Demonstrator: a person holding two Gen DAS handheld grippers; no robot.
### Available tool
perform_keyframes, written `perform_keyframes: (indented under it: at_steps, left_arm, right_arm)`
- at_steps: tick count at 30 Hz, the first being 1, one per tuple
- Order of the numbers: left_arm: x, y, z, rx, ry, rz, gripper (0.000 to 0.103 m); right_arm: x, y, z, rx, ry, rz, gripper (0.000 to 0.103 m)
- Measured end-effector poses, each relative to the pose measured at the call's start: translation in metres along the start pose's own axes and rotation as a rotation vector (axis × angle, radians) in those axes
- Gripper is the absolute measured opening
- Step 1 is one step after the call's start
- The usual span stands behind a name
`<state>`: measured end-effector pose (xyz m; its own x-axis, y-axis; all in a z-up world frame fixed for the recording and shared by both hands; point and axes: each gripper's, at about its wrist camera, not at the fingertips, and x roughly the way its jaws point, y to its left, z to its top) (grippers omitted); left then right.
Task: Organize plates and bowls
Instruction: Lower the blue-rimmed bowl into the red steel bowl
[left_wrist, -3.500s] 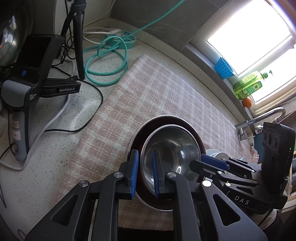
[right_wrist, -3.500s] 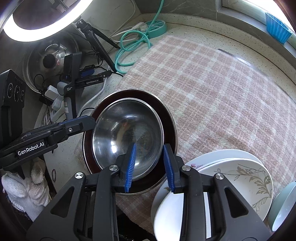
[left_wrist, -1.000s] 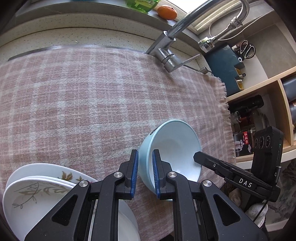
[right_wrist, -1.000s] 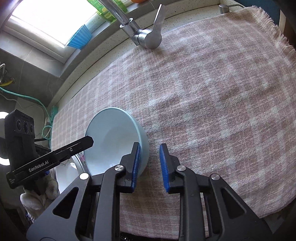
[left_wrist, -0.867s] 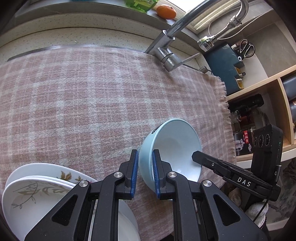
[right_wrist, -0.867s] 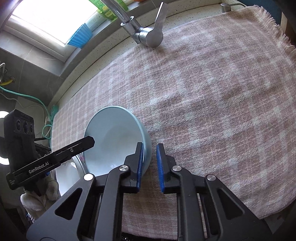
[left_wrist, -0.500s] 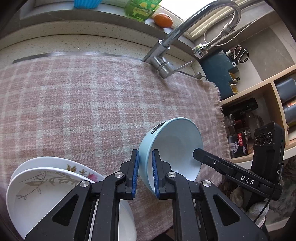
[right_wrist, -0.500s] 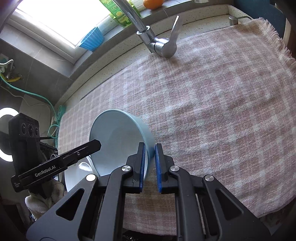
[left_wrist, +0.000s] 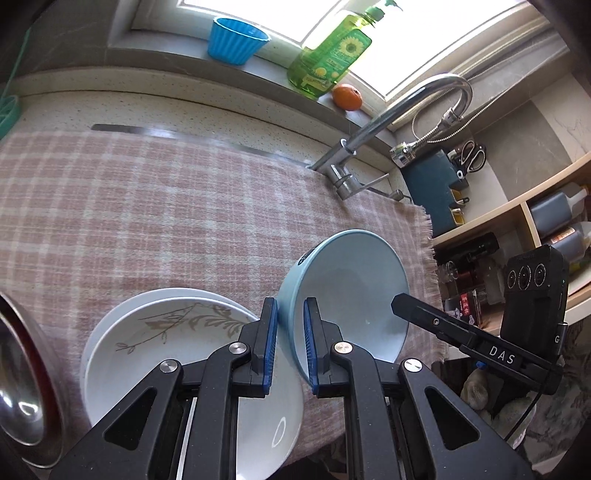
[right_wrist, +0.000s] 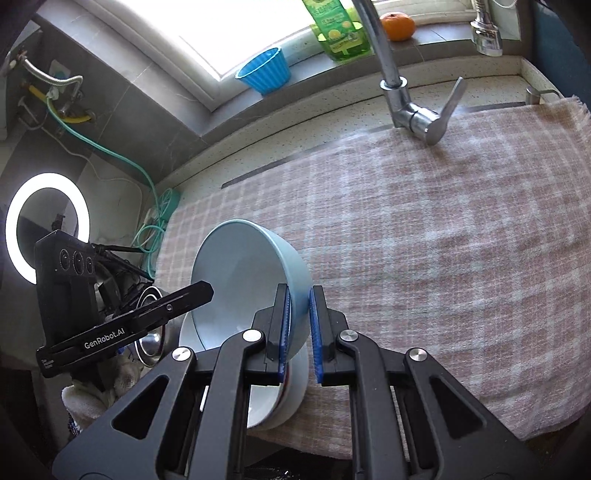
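Note:
A light blue bowl (left_wrist: 343, 291) (right_wrist: 243, 280) is held in the air above the pink checked cloth (left_wrist: 147, 206) (right_wrist: 424, 240). My left gripper (left_wrist: 290, 349) is shut on its left rim and my right gripper (right_wrist: 299, 328) is shut on its right rim. Just below and left of the bowl lies a stack of white plates (left_wrist: 177, 350) with a leaf pattern; its edge shows under the bowl in the right wrist view (right_wrist: 291, 391). A steel bowl in a dark red bowl (left_wrist: 18, 376) sits at the far left.
A steel tap (left_wrist: 388, 122) (right_wrist: 399, 92) stands at the back of the cloth. A blue cup (left_wrist: 236, 40), a green soap bottle (left_wrist: 332, 55) and an orange (left_wrist: 347, 96) sit on the window ledge. Shelves with bottles (left_wrist: 546, 229) are at the right. A ring light (right_wrist: 48, 225) stands left.
Both grippers have lifted the blue bowl off the cloth and carried it left, so it now hangs beside and partly over the white plates. The right gripper closed on its rim.

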<state>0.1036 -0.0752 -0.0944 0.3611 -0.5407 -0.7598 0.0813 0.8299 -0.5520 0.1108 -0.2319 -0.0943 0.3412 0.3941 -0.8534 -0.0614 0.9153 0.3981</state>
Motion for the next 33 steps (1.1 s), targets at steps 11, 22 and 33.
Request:
perform_keyframes:
  at_steps: [11,22,33]
  left_arm:
    - [-0.064,0.052,-0.016,-0.116,-0.123,0.048,0.012]
    - [-0.118,0.107,-0.040,-0.241,-0.209,0.108,0.012]
    - [-0.148,0.153,-0.065,-0.359,-0.254,0.167,0.012]
  right_arm:
    - [0.027,0.078,-0.003,-0.139,0.056,0.089,0.011]
    - [0.065,0.155,-0.015,-0.264,0.137,0.166,0.011]
    - [0.111,0.213,-0.028,-0.364,0.217,0.184,0.011]
